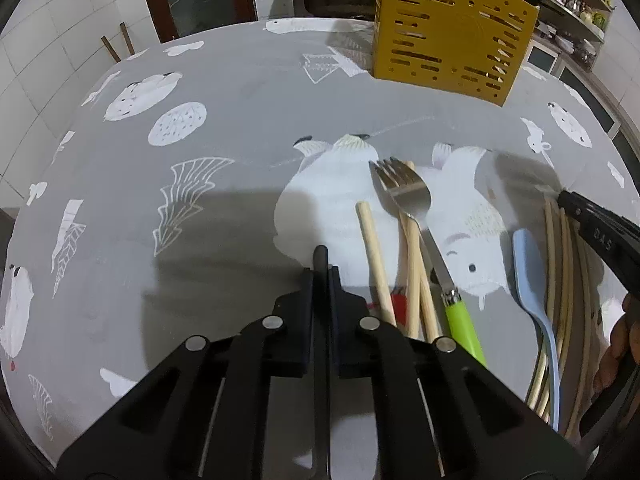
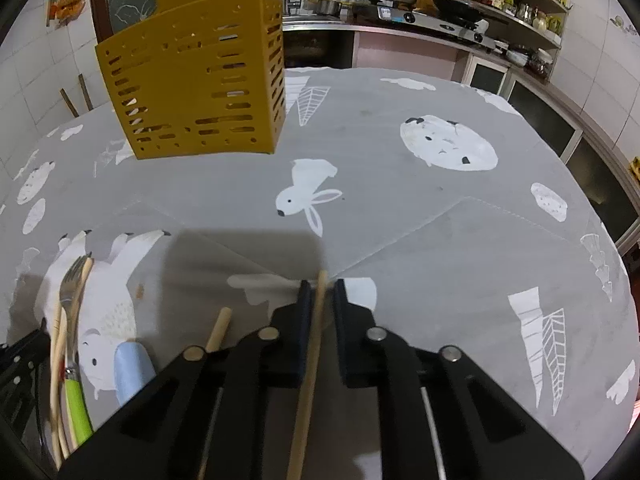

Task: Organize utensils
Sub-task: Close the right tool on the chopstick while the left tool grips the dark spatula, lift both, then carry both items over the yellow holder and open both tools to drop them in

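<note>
Left wrist view: the left tool (image 1: 321, 266) is clenched on a thin black stick (image 1: 320, 256) whose tip pokes out past the pads, over the grey printed table (image 1: 248, 100). The yellow slotted holder (image 1: 452, 40) stands upright at the far side of the table. Nearer than the holder and right of the left tool lie pale chopsticks (image 1: 412, 276), a fork (image 1: 404, 192) with a green handle resting across them, a light blue spoon (image 1: 534, 280) further right, and more pale sticks (image 1: 560, 264) beyond that. The right tool (image 1: 592, 228) reaches in over those sticks at the right edge.

Right wrist view: the right tool (image 2: 320, 292) is clenched on one pale chopstick (image 2: 314, 344), its tip just past the pads. The holder (image 2: 196, 80) stands far left of it. Nearer than the holder, at the left, lie the fork (image 2: 72, 280), the spoon (image 2: 132, 372) and a loose chopstick (image 2: 218, 330).
</note>
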A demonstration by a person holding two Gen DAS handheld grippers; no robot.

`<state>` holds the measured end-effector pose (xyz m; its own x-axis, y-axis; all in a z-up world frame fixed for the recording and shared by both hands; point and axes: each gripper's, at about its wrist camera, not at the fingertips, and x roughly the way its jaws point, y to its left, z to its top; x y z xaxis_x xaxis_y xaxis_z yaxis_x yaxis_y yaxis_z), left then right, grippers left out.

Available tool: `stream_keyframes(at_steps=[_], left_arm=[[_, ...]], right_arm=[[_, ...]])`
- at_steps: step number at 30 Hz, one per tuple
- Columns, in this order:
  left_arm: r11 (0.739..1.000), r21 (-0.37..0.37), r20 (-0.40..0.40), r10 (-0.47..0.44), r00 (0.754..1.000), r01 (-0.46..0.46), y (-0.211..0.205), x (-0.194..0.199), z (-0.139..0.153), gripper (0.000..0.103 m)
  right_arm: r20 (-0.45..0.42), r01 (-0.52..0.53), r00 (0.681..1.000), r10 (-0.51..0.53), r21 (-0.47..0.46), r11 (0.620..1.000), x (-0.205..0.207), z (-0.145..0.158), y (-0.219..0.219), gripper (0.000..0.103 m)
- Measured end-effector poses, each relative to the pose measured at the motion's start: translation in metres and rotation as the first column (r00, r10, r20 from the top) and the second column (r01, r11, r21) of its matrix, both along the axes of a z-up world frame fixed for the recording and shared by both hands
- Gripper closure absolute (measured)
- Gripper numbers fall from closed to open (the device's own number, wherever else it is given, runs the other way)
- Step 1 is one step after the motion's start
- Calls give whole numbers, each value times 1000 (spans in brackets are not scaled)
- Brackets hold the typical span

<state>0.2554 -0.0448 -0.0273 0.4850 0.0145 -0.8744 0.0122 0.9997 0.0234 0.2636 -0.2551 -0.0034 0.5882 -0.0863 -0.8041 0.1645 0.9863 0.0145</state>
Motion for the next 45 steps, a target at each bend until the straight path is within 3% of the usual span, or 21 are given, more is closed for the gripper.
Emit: stream_keyframes(at_steps=[5, 13, 19, 28, 35, 45], left_arm=[[1000, -1, 16, -17, 1000, 17, -1, 6, 6, 98], [999, -6, 148, -35, 988, 36, -4, 5, 40, 102], [998, 4, 248, -68, 966, 69, -10, -3, 71, 102], [996, -34, 415, -63, 908, 85, 6, -17, 123, 101], [994, -54, 480, -54, 876, 91, 15, -26, 144, 101], [995, -47, 500, -55, 864, 91, 18, -24, 147, 101]], right_arm=[[29, 7, 1000, -8, 48, 999, -5, 7, -7, 97], [188, -19, 982, 8, 57, 998, -29, 53, -1, 97], [298, -56, 954, 33, 69, 996, -45, 81, 6, 97], [432, -82, 901, 41, 77, 994, -65, 111, 9, 97], [509, -78, 859, 55, 23, 997, -76, 127, 18, 97], [542, -79, 838, 67, 0, 997, -79, 134, 21, 97]])
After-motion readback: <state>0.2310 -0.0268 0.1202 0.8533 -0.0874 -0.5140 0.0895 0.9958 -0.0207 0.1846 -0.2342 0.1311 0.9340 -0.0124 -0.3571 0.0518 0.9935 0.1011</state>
